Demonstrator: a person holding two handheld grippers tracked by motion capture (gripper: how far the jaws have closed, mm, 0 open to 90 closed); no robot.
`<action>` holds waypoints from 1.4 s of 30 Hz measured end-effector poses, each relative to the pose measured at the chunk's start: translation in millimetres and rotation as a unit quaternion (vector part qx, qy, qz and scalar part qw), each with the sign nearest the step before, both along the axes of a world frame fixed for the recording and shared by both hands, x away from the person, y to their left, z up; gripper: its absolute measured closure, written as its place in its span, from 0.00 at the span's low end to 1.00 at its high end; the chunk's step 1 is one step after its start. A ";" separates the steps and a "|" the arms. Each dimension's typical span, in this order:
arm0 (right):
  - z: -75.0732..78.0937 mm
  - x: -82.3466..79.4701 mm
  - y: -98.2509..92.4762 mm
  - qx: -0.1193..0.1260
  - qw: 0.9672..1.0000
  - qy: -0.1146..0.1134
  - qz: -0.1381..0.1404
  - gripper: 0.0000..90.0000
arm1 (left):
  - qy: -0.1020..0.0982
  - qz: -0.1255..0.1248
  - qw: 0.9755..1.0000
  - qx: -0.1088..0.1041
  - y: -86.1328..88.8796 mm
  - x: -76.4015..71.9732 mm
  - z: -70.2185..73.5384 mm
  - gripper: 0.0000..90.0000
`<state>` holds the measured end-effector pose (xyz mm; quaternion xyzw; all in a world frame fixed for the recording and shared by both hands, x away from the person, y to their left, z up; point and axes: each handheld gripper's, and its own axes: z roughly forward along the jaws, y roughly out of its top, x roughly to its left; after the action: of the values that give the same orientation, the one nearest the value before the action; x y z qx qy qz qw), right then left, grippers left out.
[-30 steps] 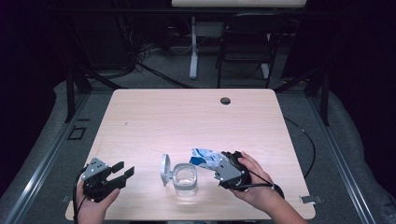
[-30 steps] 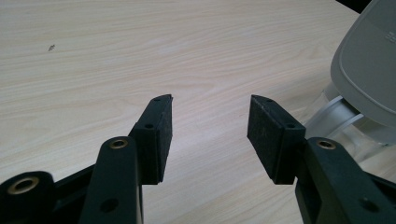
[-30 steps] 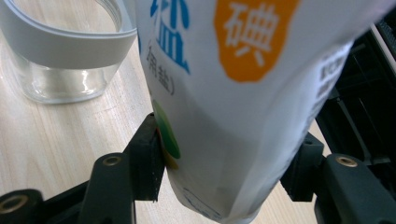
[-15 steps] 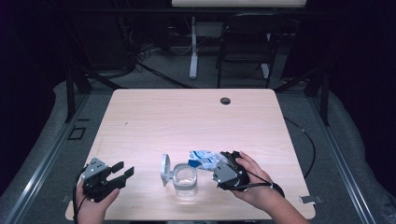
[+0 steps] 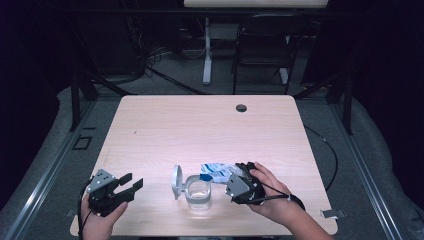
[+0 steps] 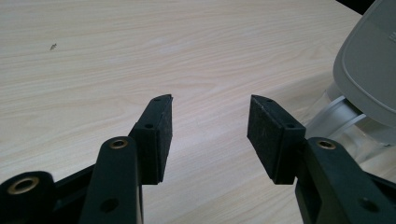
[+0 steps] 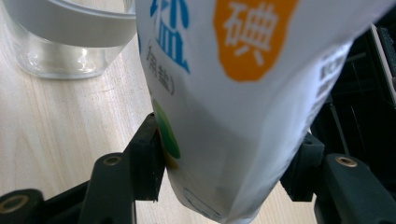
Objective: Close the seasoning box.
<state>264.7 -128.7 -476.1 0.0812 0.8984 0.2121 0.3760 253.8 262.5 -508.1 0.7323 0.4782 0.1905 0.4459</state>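
I have the right gripper (image 5: pixel 239 176) clamped on the bag (image 5: pixel 216 170), a white salt pouch with blue and orange print; in the right gripper view both pads press into its sides (image 7: pixel 219 140). The bag lies near the table's (image 5: pixel 200 130) front edge, just right of the jar (image 5: pixel 198 192), its far end towards the jar's open mouth. The jar stands upright, its grey lid (image 5: pixel 176 182) flipped open at the left side and hanging by the hinge.

My left gripper (image 5: pixel 131 183) rests over bare wood well left of the jar, jaws apart with nothing between them (image 6: pixel 210 126).

As I judge it, the work is pouring salt into the jar. Done: lid open, bag gripped. Left: lifting the bag over the mouth, tipping it, then closing the lid. Whether the bag is already torn open I cannot tell, and the jar looks empty.

Count: one bag, one jar, one lid, two grippers.
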 end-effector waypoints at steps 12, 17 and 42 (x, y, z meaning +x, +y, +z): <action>-3.3 0.5 4.2 -0.024 1.000 -0.003 0.011 0.47 | 0.000 0.000 1.000 0.001 -0.1 0.2 -0.3 0.56; -5.8 1.5 5.4 -0.038 0.999 -0.005 0.010 0.47 | -0.001 -0.001 1.000 0.001 -0.2 0.1 -0.2 0.56; -15.5 6.0 7.0 -0.081 0.997 -0.013 0.003 0.48 | 0.000 -0.001 1.000 0.001 0.3 0.2 -0.2 0.56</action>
<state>270.7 -121.8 -491.7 0.0451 0.9079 0.1405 0.3924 254.0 262.8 -508.3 0.7333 0.4774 0.1902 0.4452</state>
